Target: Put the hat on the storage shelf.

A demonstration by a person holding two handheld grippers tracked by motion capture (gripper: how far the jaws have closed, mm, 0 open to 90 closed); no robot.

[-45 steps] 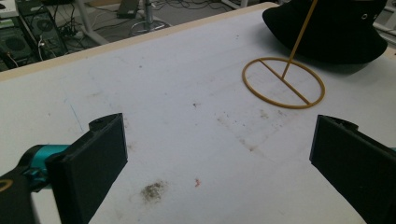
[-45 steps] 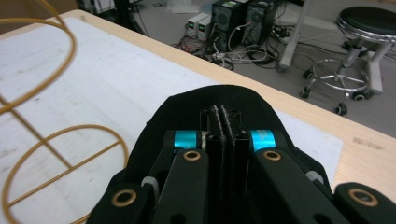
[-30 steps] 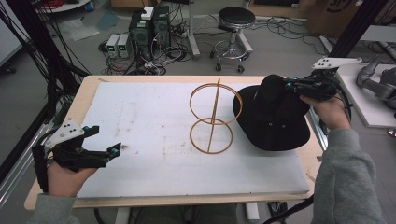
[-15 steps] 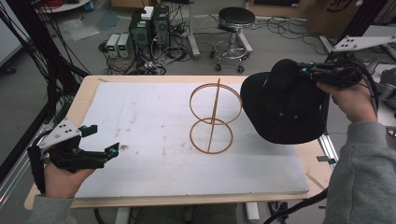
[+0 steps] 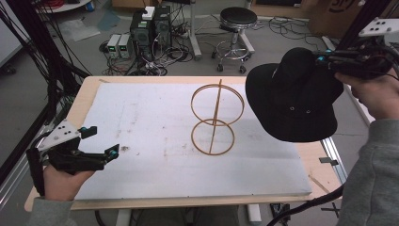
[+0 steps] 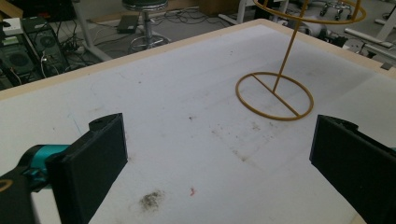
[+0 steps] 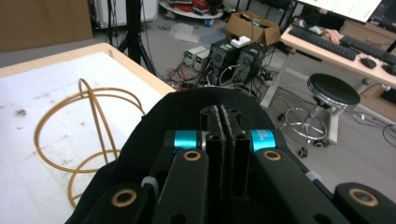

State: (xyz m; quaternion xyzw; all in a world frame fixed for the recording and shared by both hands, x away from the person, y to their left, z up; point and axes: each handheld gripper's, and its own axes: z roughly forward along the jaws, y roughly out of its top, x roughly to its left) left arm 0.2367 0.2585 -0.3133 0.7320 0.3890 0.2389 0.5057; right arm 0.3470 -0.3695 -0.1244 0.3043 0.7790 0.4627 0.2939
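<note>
Two grippers are at work. At the table's near left corner the left gripper (image 5: pixel 100 142) has its jaws spread wide with nothing between them, low over the white mat (image 5: pixel 155 136). Raised beyond the table's right edge, the right gripper (image 5: pixel 321 59) has its jaws pressed together, pinching the crown of a black hat (image 5: pixel 294 101). Between them, a wooden two-ring stand (image 5: pixel 214 117) sits upright on the mat, apart from the hat.

Wire stand (image 5: pixel 214 117) stood on counter (image 5: pixel 141 127), right of centre. Hat (image 5: pixel 294 96) hung above counter's right edge, right of stand, held by right tongs (image 5: pixel 324 60). Left tongs (image 5: pixel 98 142) sat over near-left corner. Stool (image 5: pixel 238 19) on floor beyond far edge.
</note>
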